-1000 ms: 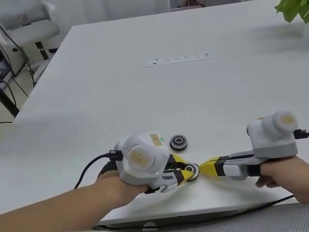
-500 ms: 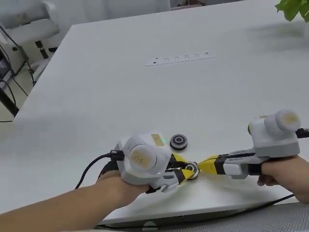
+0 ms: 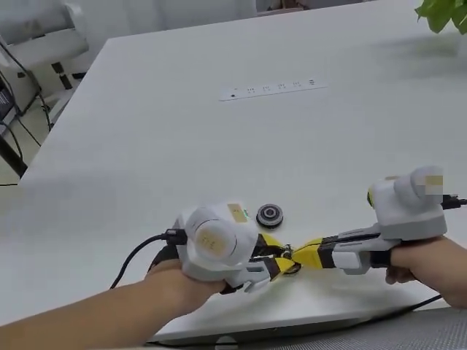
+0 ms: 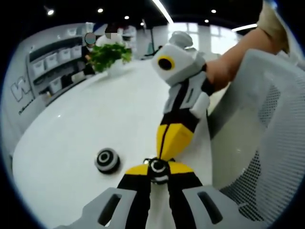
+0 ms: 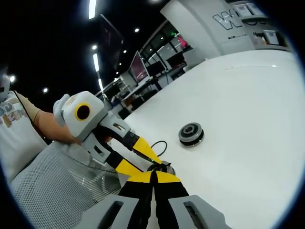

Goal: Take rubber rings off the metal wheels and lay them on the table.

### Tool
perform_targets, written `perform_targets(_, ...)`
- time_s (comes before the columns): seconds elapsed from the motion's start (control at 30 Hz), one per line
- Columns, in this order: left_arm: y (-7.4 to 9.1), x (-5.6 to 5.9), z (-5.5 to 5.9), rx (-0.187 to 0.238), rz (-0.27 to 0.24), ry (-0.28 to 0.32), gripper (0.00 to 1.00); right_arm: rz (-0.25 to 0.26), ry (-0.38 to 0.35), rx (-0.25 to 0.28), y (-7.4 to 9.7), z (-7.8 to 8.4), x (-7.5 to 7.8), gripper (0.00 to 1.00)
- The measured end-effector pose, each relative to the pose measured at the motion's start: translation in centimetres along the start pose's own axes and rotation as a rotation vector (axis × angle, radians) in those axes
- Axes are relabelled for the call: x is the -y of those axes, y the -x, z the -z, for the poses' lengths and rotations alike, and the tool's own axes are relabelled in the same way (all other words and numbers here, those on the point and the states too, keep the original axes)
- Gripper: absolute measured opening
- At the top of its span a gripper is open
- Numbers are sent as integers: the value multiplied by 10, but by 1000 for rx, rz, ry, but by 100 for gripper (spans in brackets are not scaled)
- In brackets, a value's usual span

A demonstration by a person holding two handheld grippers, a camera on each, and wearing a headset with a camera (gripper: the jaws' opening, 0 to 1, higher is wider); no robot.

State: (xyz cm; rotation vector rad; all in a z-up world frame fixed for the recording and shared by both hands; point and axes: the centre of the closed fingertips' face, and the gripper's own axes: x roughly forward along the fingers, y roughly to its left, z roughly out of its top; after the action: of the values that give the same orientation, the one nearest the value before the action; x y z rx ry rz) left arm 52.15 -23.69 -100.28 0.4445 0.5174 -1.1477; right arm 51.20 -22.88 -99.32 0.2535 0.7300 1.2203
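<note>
A small metal wheel with a black rubber ring (image 4: 158, 168) is clamped between the yellow tips of my left gripper (image 4: 159, 171), just above the white table (image 3: 219, 146) near its front edge. My right gripper (image 4: 167, 148) comes in from the opposite side with its tips pressed together on the ring's rim. In the right gripper view that wheel (image 5: 164, 167) sits just past my right gripper (image 5: 153, 174), with the left gripper (image 5: 145, 155) behind it. In the head view the left gripper (image 3: 283, 264) and right gripper (image 3: 297, 257) meet tip to tip. A second ringed wheel (image 3: 270, 214) lies flat just beyond them.
A flush socket strip (image 3: 272, 89) runs across the table's middle. Plant leaves (image 3: 441, 14) hang over the far right corner. A chair (image 3: 44, 44) stands past the far left edge, and a mesh chair back (image 4: 267, 143) is close behind the front edge.
My right gripper has slid left until its tips cover the held wheel's rim. The left gripper and the loose wheel have stayed put.
</note>
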Motion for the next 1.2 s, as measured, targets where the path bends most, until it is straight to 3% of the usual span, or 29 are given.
perform_targets(0.03,0,0,0,-1,0,0,13,-27,-13,5,1,0,-4,0)
perform_targets(0.33,-1,0,-1,4,-1,3,13,20,50,-2,4,0,4,0)
perform_targets(0.8,1,2,-2,-15,24,6,18,42,62,-6,6,-1,10,0)
perform_targets(1.2,23,5,-16,15,57,5,24,39,62,5,8,-7,7,0)
